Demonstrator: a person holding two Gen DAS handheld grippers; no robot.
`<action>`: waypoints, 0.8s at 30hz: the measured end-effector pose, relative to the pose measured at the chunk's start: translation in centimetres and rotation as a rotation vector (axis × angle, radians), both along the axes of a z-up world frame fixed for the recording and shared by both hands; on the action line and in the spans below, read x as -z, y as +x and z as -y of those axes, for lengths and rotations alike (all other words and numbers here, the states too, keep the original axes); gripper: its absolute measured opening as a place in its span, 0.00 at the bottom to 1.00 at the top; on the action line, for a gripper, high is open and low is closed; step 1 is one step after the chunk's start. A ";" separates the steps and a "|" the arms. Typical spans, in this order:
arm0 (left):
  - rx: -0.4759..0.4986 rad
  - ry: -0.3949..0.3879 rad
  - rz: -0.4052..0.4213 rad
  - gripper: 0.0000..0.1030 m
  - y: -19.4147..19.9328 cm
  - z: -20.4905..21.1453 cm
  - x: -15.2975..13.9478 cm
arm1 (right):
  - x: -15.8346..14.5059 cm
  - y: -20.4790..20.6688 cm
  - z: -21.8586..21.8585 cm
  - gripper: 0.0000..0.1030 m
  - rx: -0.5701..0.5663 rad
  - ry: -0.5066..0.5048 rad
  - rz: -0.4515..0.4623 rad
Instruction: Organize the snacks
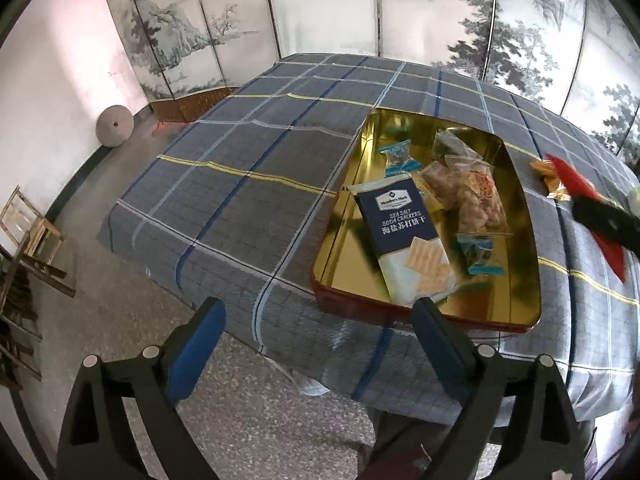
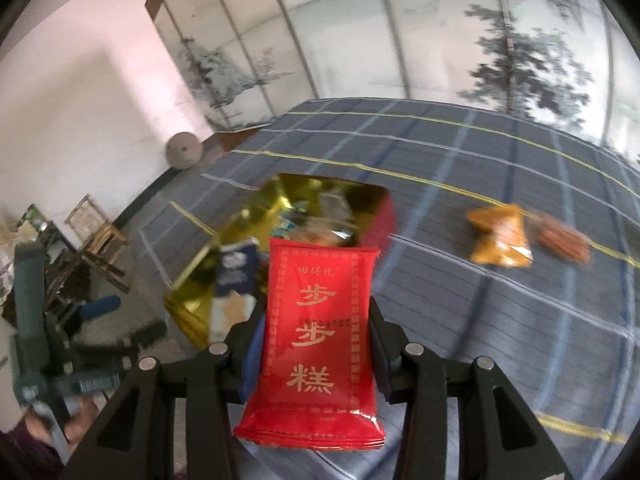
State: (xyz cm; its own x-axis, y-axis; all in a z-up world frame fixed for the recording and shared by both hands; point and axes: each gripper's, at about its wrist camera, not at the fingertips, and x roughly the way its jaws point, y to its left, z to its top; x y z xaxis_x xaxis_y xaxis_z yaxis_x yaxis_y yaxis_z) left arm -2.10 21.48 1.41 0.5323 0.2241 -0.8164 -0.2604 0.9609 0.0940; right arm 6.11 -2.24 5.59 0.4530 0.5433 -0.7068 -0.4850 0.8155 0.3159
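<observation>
A gold tin tray with a red outer wall sits on the plaid cloth. In it lie a navy soda cracker pack, a clear bag of puffed snacks and small blue packets. My left gripper is open and holds nothing, hanging off the table's near corner in front of the tray. My right gripper is shut on a red cake packet, held upright above the cloth just right of the tray. An orange packet and a brown-red one lie further right.
The plaid cloth covers the table; its near edge drops to a speckled floor. A painted folding screen stands behind. Wooden chairs and a round stone sit by the left wall.
</observation>
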 end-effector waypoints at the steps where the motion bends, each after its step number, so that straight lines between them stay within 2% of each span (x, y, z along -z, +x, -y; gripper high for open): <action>1: 0.002 0.003 0.001 0.90 -0.1 -0.1 -0.1 | 0.0 0.6 -0.9 0.43 -0.012 0.000 -0.006; 5: 0.013 0.006 -0.004 0.93 -0.2 -0.4 0.0 | 0.7 3.5 -4.6 0.43 -0.041 0.006 -0.048; 12: 0.044 0.081 0.030 0.93 -0.5 -0.4 -0.3 | 2.7 8.1 -9.5 0.43 -0.054 -0.013 -0.104; 18: 0.058 0.060 0.053 0.93 -0.5 -0.9 -0.3 | 4.1 10.7 -12.6 0.43 -0.065 -0.034 -0.125; 24: 0.060 0.030 0.037 0.93 -0.1 -1.5 0.4 | 5.0 11.9 -14.5 0.43 -0.068 -0.043 -0.135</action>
State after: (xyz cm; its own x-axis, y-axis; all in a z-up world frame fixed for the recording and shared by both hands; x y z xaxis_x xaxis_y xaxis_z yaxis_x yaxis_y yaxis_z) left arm -2.16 22.98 1.05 0.5749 0.2147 -0.7895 -0.2058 0.9719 0.1144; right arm 18.02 12.23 0.54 0.3159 0.5369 -0.7822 -0.4949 0.7967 0.3470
